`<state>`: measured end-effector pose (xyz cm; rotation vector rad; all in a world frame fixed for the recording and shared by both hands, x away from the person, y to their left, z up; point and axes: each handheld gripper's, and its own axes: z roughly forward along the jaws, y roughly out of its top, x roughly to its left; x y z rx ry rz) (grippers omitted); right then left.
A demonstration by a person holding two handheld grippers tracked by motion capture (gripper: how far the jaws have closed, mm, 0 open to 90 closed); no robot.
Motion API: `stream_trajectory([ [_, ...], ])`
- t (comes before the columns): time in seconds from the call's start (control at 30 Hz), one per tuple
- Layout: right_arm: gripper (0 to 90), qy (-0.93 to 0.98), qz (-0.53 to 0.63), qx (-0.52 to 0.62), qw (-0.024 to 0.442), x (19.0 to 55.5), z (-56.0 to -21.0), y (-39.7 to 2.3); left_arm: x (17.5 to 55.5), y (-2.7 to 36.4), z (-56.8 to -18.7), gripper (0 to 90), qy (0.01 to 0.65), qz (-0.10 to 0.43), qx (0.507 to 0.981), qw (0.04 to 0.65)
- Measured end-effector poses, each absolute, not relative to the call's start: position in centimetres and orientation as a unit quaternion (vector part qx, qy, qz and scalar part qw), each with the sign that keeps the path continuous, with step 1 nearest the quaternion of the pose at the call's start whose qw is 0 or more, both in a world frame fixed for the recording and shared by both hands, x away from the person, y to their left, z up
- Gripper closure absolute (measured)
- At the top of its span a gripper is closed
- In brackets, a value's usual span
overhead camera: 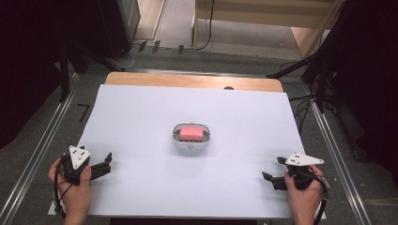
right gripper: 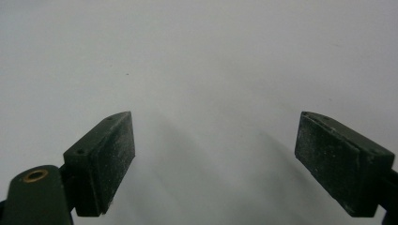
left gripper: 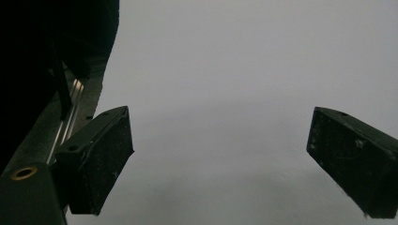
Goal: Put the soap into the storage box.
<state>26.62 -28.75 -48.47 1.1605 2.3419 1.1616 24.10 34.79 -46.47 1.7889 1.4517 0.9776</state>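
Observation:
A pink soap bar point(overhead camera: 191, 132) lies in a white soap dish point(overhead camera: 177, 137) at the middle of the white table cover point(overhead camera: 141, 108). My left gripper point(overhead camera: 107, 164) rests near the front left, held in a hand, open, with nothing between its jaws. Its own view has the left gripper point(left gripper: 220, 164) wide open over bare white surface. My right gripper point(overhead camera: 273, 168) sits near the front right, also open and empty. The right gripper point(right gripper: 216, 159) in its own view faces plain white cover. Both grippers are well apart from the dish.
A wooden table edge point(overhead camera: 192, 80) runs along the back. Metal rails point(overhead camera: 42, 150) flank the table on both sides. Black stands and cables point(overhead camera: 319, 79) crowd the back right, and dark equipment point(overhead camera: 70, 42) stands at the back left.

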Motion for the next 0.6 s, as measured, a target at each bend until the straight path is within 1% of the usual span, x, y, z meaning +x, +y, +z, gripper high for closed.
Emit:
stream_trajectory([
  [0.33, 13.0, 0.768, 0.443, 0.435, 0.157, 24.5, -48.7, -31.4, 24.1, 34.9, -46.4, 8.0, 0.553, 0.368, 0.678, 0.314],
  [0.6, 13.2, 0.736, 0.477, 0.445, 0.181, 22.8, -48.7, -32.7, 24.1, 35.2, -46.4, 8.0, 0.560, 0.360, 0.672, 0.324],
])
